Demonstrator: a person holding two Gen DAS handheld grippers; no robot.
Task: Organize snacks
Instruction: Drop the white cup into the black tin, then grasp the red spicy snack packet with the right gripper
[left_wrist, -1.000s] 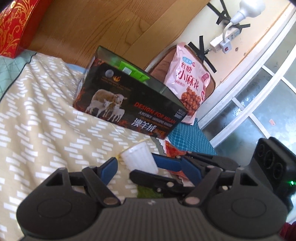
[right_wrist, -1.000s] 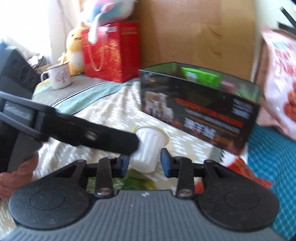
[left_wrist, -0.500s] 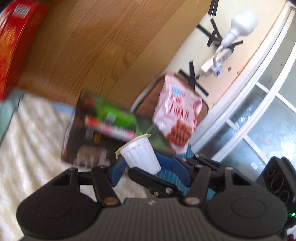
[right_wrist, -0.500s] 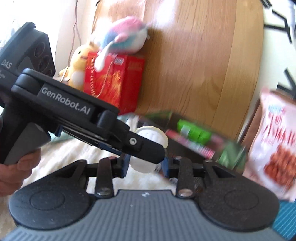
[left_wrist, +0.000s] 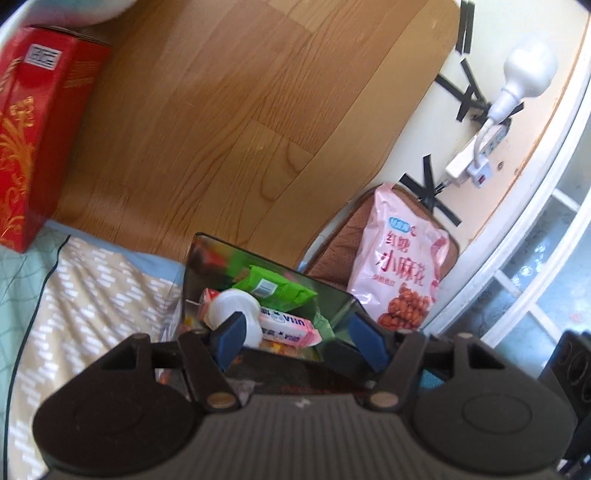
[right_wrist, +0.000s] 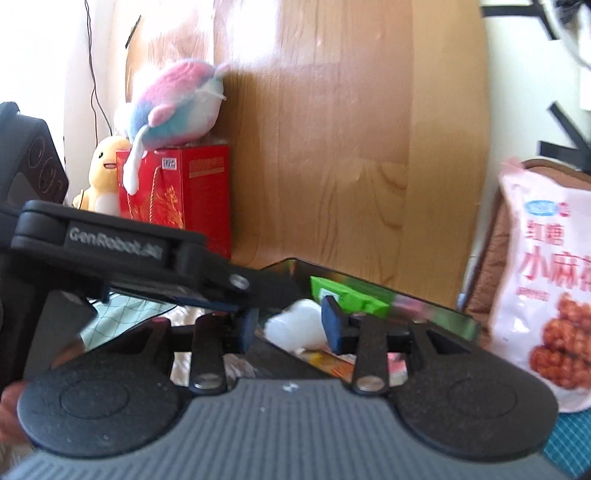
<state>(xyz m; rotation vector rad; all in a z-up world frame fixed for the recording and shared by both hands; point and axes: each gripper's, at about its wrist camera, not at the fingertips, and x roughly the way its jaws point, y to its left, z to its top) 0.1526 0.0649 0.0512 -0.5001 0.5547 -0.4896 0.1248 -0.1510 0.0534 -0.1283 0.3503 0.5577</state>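
White ribbed plastic cup (left_wrist: 233, 312) lies tipped on its side inside the glossy black rectangular box (left_wrist: 334, 295), among green and pink foil packets. Left gripper (left_wrist: 299, 332) fingers spread wide, empty. Right gripper (right_wrist: 291, 328) fingers apart, flanking the cup; contact unclear.

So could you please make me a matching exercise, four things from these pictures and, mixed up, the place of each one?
Things:
1. white cup
2. pink snack bag
3. plush toy
4. light bulb

Places:
A. on top of the red box
B. plugged into the power strip on the wall
C. inside the black box, among the packets
D. leaning on the brown cushion, outside the black box

Pairs: 1-C, 2-D, 3-A, 4-B
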